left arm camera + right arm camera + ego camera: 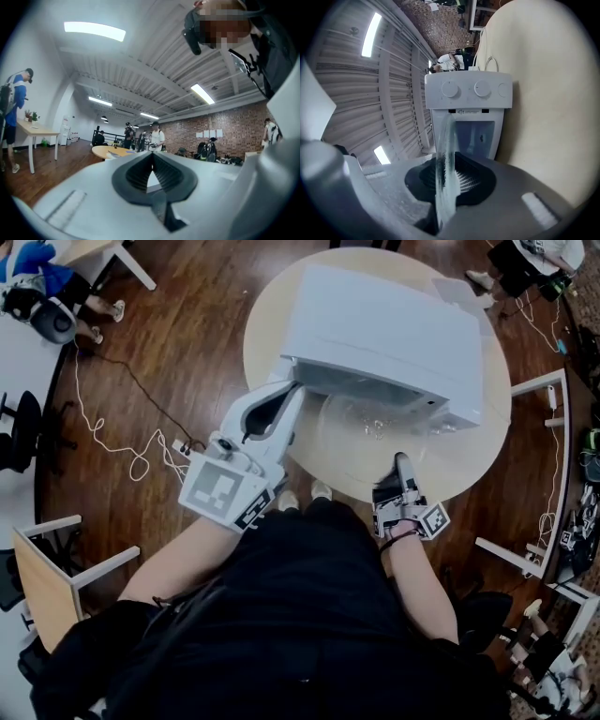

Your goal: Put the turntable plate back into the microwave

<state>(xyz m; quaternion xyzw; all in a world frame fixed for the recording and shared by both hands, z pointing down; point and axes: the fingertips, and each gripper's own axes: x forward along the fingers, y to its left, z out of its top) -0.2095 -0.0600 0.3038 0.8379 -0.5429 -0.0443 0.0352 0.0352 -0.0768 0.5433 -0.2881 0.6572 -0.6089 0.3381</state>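
Jaws on the right gripper [446, 176] are clamped on the rim of the glass turntable plate [444, 140]. The plate sticks straight out ahead of them toward the open microwave [468, 101], whose cavity is just beyond. Over on the left gripper [152, 172] the jaws are pressed together on nothing.

My worry: it's slick glass held only at one edge, so it could droop, slide out, or clip the cavity's edge going in.

Tiny label under the two knobs [482, 88], way too small to read; no brand visible.

Black top [309, 615], white left claw [293, 393], marker cubes [225, 491], black ribbed pads [136, 174]
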